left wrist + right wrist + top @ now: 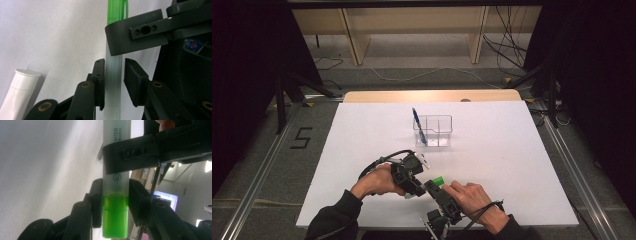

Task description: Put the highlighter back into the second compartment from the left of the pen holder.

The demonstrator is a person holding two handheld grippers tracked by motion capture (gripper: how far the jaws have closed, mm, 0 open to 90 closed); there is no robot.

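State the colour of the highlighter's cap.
Bright green cap on the frosted highlighter, clearest in the right gripper view.
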